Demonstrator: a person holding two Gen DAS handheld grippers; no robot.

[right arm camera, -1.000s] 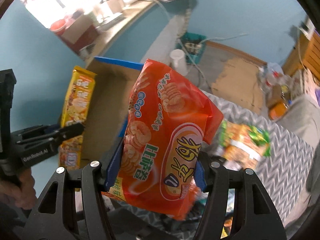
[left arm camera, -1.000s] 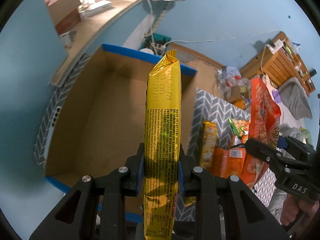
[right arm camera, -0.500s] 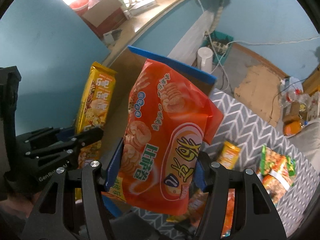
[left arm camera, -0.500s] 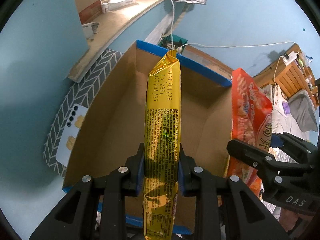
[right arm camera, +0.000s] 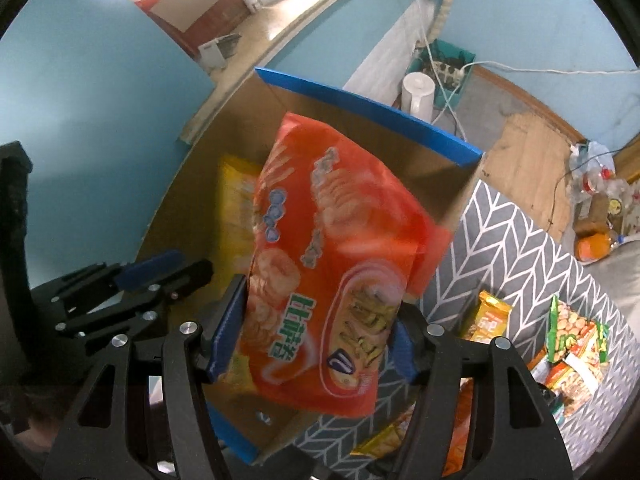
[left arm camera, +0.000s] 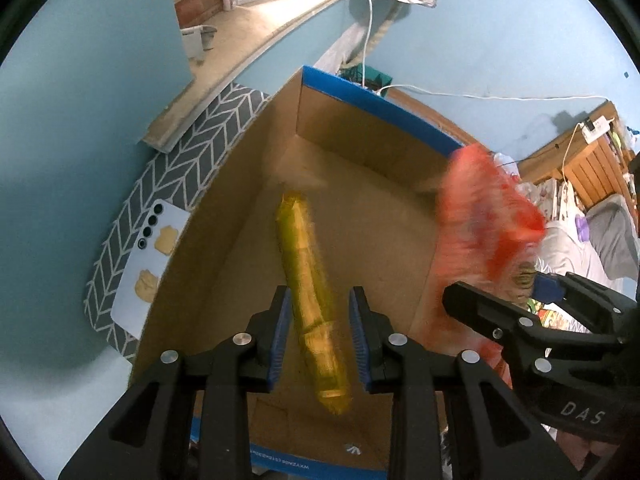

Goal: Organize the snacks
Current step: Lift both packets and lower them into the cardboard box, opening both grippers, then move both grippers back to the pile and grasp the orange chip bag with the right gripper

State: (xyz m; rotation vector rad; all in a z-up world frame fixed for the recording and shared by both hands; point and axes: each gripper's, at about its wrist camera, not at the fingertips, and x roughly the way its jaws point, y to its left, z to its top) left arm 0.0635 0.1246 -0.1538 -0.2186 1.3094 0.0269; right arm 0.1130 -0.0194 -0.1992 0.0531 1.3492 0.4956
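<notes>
Released since the earlier frame, the yellow snack pack lay blurred inside the cardboard box, left gripper jaws apart. Right gripper stayed clamped on the orange snack bag above the box.

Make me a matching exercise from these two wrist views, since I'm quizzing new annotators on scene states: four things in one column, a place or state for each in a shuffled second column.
Things:
1. yellow snack pack
2. orange snack bag
3. left gripper
4. phone

States:
A. lies camera side up on the chevron cloth, outside the box's left wall
B. fingers apart, gripping nothing
C. blurred, loose inside the cardboard box
D. between the right gripper's fingers, over the box

Pairs: 1-C, 2-D, 3-B, 4-A
</notes>
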